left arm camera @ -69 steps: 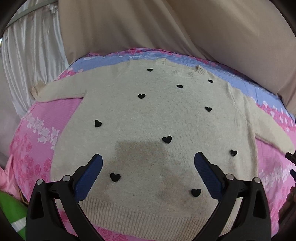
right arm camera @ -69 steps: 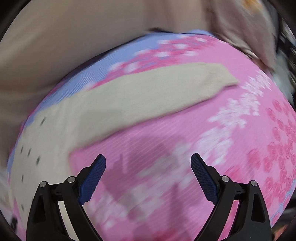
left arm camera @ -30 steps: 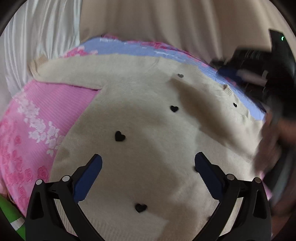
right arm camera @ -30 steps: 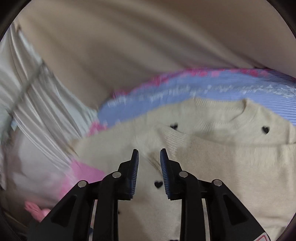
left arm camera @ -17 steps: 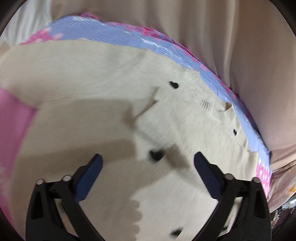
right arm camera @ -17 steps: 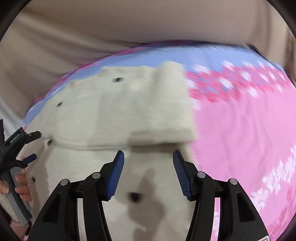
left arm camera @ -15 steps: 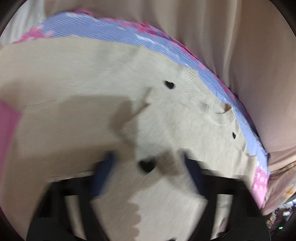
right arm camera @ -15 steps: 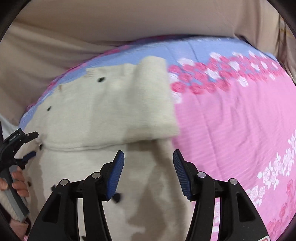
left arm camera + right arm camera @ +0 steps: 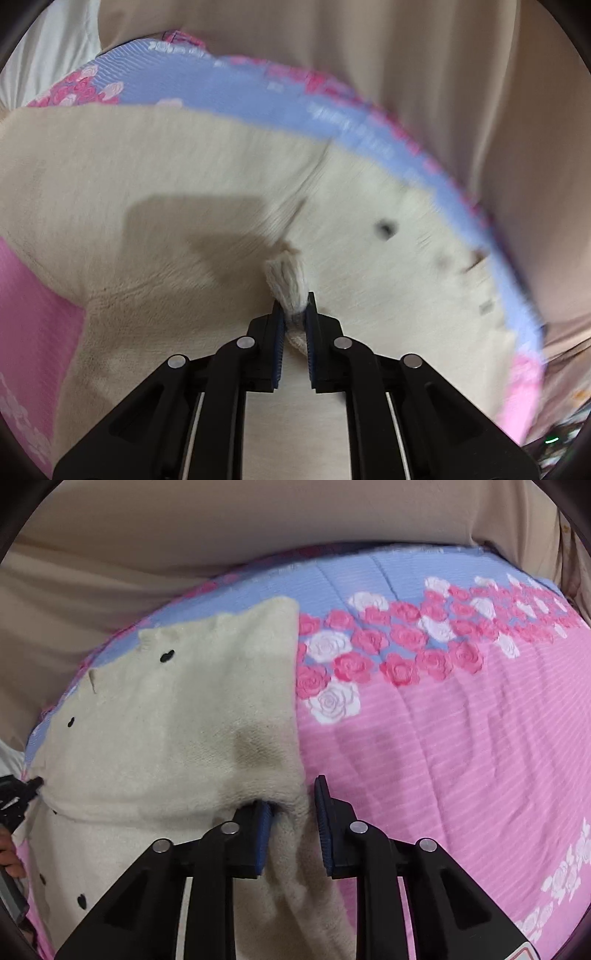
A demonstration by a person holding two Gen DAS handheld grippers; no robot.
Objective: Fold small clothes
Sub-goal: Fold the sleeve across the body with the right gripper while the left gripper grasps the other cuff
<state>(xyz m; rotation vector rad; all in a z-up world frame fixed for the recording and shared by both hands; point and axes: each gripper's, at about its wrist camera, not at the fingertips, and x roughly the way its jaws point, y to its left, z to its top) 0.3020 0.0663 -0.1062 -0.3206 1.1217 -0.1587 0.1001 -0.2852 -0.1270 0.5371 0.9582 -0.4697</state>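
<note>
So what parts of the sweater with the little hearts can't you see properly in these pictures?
- Left wrist view: motion blur smears the sweater; one heart is only a dark smudge.
- Left wrist view: the cuff pinched by the left gripper disappears between its jaws.
- Right wrist view: the right gripper hides the sweater's bottom edge; whether it has closed on the fabric is unclear.
- Both views: the hem is cut off below.

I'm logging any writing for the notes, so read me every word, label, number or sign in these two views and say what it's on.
No text can be read.
Blanket: white marks on the blue band, too blurred to tell if they are writing.
Right tool: a red-edged sticker corner on its body, cut off by the frame.
Sweater: only black hearts, no writing.
</note>
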